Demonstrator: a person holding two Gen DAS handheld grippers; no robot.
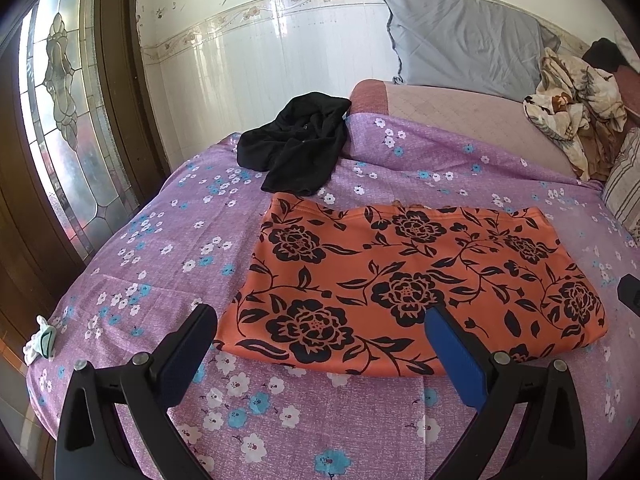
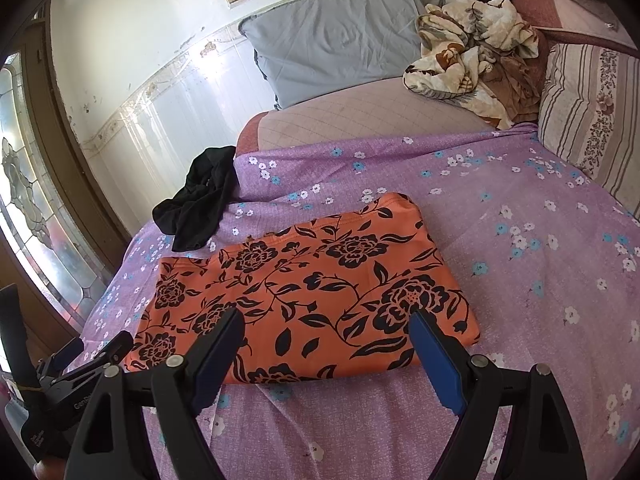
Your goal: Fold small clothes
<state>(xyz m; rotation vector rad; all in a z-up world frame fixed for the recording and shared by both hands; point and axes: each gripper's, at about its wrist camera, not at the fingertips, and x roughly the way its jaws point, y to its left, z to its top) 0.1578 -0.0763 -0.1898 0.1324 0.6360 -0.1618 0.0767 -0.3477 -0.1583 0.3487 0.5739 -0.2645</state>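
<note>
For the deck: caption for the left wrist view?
Left gripper open over the near edge of a folded orange floral garment on a purple bedsheet; black garment crumpled behind.

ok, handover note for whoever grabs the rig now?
Left gripper: open, holding nothing, at the near edge of the orange garment.
Right gripper: open, holding nothing, over the same near edge.
Orange garment lies flat in a neat rectangle on the purple sheet; looks at least partly folded.
Black garment sits crumpled behind it, not folded.
Left: finish the orange one if needed, then fold the black.
</note>
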